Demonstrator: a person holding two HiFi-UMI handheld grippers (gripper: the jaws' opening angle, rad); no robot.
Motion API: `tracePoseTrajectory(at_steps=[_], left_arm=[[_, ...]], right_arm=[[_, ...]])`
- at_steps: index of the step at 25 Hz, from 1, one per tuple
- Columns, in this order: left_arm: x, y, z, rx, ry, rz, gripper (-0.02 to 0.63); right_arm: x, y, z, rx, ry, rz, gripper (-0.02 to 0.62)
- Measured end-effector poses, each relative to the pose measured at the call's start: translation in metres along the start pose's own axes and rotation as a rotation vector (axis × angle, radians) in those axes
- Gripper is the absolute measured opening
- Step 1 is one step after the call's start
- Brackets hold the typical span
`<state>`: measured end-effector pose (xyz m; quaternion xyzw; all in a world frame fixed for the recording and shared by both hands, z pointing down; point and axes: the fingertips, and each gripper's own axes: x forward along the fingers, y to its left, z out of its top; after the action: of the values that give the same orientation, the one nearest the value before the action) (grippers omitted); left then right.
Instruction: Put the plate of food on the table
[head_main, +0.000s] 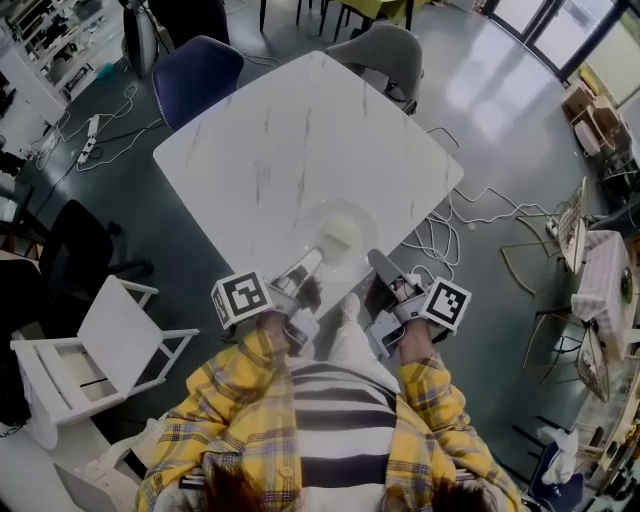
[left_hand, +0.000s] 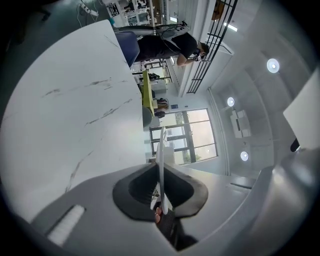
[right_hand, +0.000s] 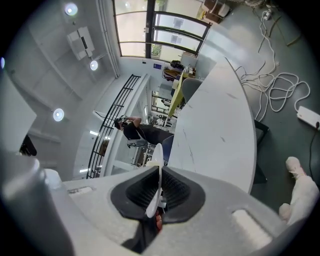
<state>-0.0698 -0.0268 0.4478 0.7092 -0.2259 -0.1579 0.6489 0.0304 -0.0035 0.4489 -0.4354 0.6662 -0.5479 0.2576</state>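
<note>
A clear round plate (head_main: 338, 243) with a pale yellow piece of food (head_main: 342, 234) lies over the near corner of the white marble table (head_main: 290, 130). I cannot tell whether it touches the tabletop. My left gripper (head_main: 306, 266) is shut on the plate's near-left rim and my right gripper (head_main: 379, 264) on its near-right rim. In the left gripper view the plate (left_hand: 161, 155) shows edge-on between the jaws of the left gripper (left_hand: 161, 187), with the table (left_hand: 65, 125) to its left. In the right gripper view the plate (right_hand: 156, 172) shows edge-on in the right gripper (right_hand: 159, 189), with the table (right_hand: 220, 130) to its right.
A dark blue chair (head_main: 195, 72) and a grey chair (head_main: 385, 48) stand at the table's far sides. A white chair (head_main: 105, 345) and a black chair (head_main: 65, 250) stand at my left. White cables (head_main: 450, 225) lie on the floor to the right. A person (left_hand: 175, 42) stands beyond the table.
</note>
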Motion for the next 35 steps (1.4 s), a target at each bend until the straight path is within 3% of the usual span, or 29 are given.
tracePoseTrajectory(at_steps=[15,35], left_arm=[[0.104,0.005,0.047,-0.039,-0.110,0.050,0.003],[0.242,0.034,0.116,-0.062,-0.191,0.061,0.003]], right_arm=[[0.060,-0.030,0.104,0.036,0.125,0.005,0.014],[0.143,-0.086,0.231,0.006,0.183,-0.045,0.014]])
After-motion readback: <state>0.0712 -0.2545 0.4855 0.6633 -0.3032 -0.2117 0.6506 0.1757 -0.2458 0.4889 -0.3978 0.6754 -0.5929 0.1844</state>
